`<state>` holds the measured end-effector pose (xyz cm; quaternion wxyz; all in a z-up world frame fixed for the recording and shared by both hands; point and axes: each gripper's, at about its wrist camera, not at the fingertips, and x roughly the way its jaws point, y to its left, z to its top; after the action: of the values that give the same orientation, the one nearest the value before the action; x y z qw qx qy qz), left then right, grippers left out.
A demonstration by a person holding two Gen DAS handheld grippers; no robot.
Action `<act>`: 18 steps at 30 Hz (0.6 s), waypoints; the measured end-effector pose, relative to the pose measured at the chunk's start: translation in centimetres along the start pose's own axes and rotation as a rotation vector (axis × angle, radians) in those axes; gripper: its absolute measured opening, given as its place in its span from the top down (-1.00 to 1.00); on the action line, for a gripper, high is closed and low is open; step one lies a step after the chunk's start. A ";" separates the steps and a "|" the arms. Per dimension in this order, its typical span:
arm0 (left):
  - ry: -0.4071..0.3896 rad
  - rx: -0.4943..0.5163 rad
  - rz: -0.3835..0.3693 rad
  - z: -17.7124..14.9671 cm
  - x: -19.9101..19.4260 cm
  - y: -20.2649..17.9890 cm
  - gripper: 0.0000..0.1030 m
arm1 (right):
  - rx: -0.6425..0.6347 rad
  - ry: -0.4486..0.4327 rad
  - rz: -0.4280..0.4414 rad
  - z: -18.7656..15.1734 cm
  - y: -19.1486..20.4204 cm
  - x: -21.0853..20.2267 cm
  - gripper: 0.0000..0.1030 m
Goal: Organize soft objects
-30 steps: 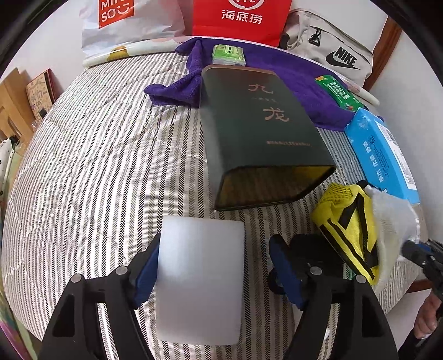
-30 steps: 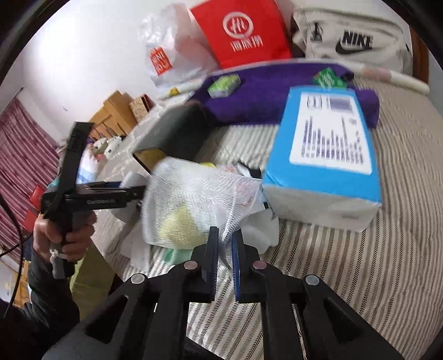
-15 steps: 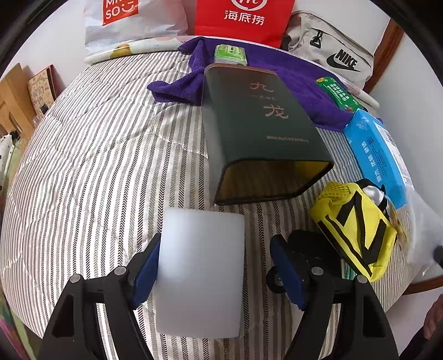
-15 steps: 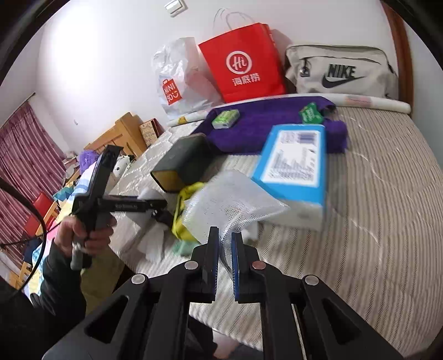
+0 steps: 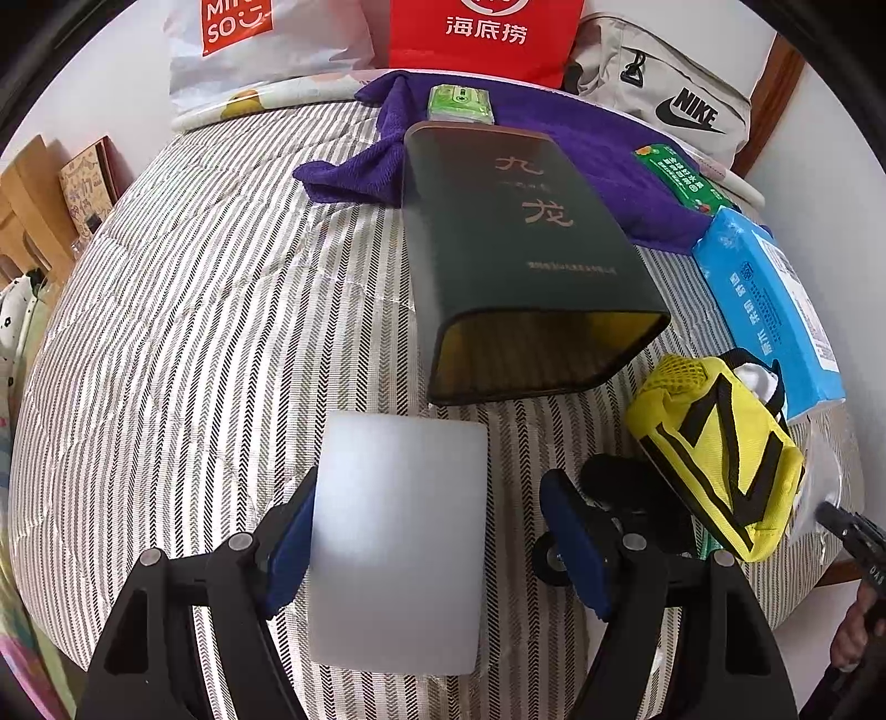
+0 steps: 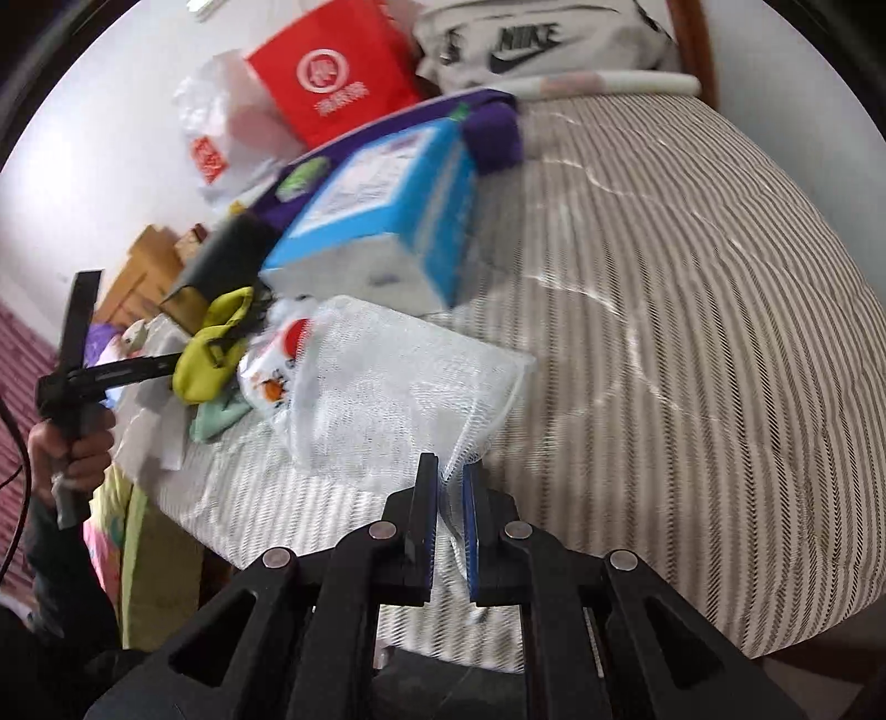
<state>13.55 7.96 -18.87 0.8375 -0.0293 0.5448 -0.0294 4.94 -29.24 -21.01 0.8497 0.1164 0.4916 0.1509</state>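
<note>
In the left wrist view my left gripper [image 5: 432, 531] is open over the striped bed; a white foam block [image 5: 396, 543] rests against its left pad with a gap to the right pad. A yellow mesh pouch [image 5: 720, 448] lies to the right. In the right wrist view my right gripper [image 6: 451, 487] is shut on a corner of a white mesh bag [image 6: 398, 387], which lies spread on the bed. The yellow pouch [image 6: 213, 354], a printed white packet [image 6: 277, 360] and a green cloth [image 6: 219, 418] lie beside the bag.
A dark green box [image 5: 520, 260] lies open-ended ahead of the left gripper. A blue tissue pack [image 5: 769, 310] [image 6: 382, 221], a purple towel [image 5: 598, 160], a red bag [image 5: 482, 33], a Miniso bag [image 5: 249, 44] and a Nike bag [image 5: 664, 105] are at the back.
My right gripper swung down and lowered the white mesh bag onto the bed beside the blue pack. The left gripper and foam block stayed almost still.
</note>
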 end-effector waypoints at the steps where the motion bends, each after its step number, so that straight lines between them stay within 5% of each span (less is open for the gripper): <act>1: 0.000 0.000 0.001 0.0 0.0 0.0 -0.45 | 0.007 0.001 0.006 0.1 -0.2 -0.1 0.79; 3: 0.000 -0.001 0.003 0.0 0.1 -0.1 -0.45 | -0.002 0.007 -0.001 0.2 -0.2 -0.3 0.62; 7: 0.001 0.009 0.011 0.0 0.2 -0.4 -0.45 | -0.060 -0.028 -0.078 0.3 0.7 -0.9 -0.12; 9: 0.000 0.013 0.015 -0.1 0.2 -0.5 -0.45 | -0.107 -0.060 -0.135 0.5 1.4 -1.2 -0.24; 13: 0.000 0.009 0.010 -0.1 0.2 -0.4 -0.45 | -0.133 -0.059 -0.106 1.4 2.6 -0.7 -0.57; 18: -0.003 0.017 0.012 -0.2 0.2 -0.4 -0.46 | -0.099 0.013 -0.103 2.3 4.0 2.3 -0.61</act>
<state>13.49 7.54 -19.11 0.8388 -0.0191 0.5433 -0.0289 7.46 -24.75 -20.32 0.8578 0.0478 0.4945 0.1316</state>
